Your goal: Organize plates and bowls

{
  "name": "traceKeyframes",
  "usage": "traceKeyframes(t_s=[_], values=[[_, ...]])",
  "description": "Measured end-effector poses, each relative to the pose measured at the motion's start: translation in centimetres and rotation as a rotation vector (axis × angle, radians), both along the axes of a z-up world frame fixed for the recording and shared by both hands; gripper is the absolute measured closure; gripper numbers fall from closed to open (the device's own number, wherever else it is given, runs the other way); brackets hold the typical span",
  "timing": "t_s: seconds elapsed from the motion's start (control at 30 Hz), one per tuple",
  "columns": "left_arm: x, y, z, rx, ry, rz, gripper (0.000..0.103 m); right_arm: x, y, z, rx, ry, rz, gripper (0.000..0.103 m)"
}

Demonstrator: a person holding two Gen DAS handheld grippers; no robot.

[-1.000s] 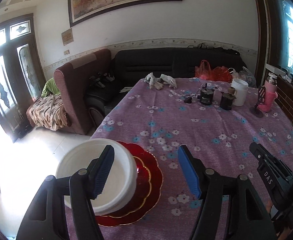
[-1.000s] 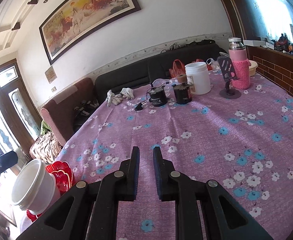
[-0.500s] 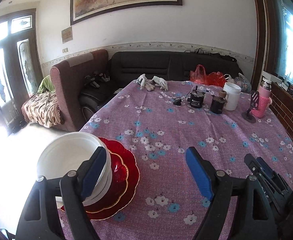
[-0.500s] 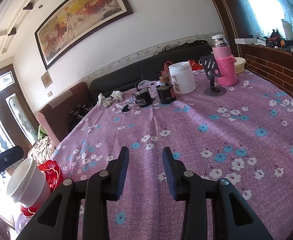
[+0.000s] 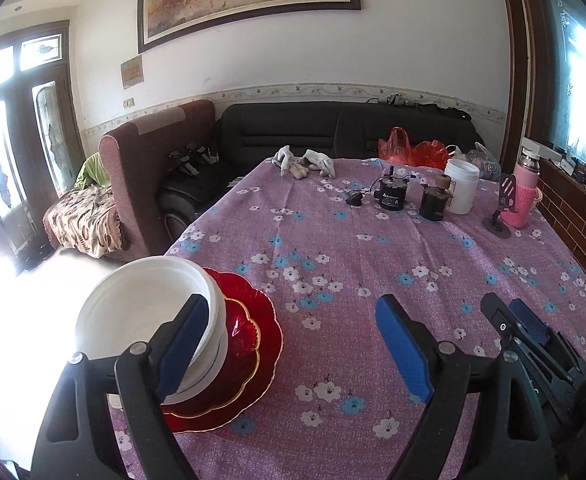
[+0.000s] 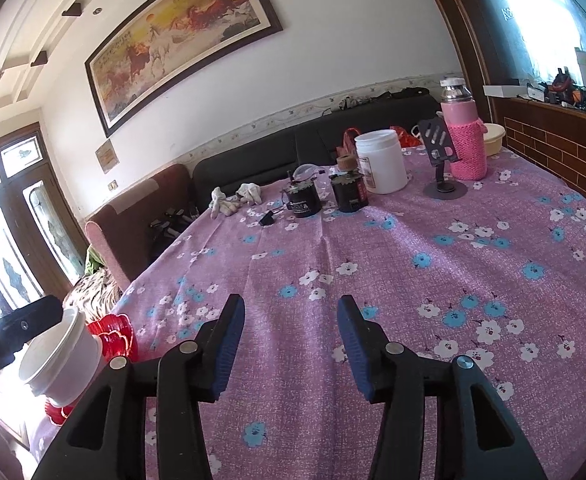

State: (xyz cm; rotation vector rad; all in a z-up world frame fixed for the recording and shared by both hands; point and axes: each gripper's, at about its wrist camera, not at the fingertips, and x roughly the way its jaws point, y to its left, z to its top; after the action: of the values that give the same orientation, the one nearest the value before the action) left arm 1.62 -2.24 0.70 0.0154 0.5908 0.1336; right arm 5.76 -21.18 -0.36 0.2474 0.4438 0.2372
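Now both the left hand-held gripper [image 5: 297, 346] and right hand-held gripper [image 6: 291, 346] have just been opening, nothing between them, leaving the white bowls [image 5: 149, 316] stacked on red plates [image 5: 253, 344], lower left.

Glossy red plates [image 5: 253, 332], seemingly glass; woven tablecloth [image 5: 373, 248].
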Motion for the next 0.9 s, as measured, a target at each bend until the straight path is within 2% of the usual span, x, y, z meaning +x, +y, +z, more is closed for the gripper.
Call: traceKeyframes(t_s=[0.23,0.57,0.67,0.9], values=[[-2.0,3.9,1.4,-0.021,-0.047,0.083,0.012,-2.7,5.3,1.4,-0.063,-0.095,0.152,0.046],[-4.7,10.8,2.3,0.003,-0.079,0.242,0.006,-5.1,12.9,2.6,-0.093,-0.119,0.317,0.042],[-5.3,12.9,2.1,-0.013,-0.075,0.279,0.006,-5.8,15.1,2.4,-0.097,-0.111,0.365,0.042],[-6.3,16.0,1.4,-0.025,-0.056,0.309,0.004,-7.3,18.8,1.8,-0.141,-0.115,0.440,0.042]])
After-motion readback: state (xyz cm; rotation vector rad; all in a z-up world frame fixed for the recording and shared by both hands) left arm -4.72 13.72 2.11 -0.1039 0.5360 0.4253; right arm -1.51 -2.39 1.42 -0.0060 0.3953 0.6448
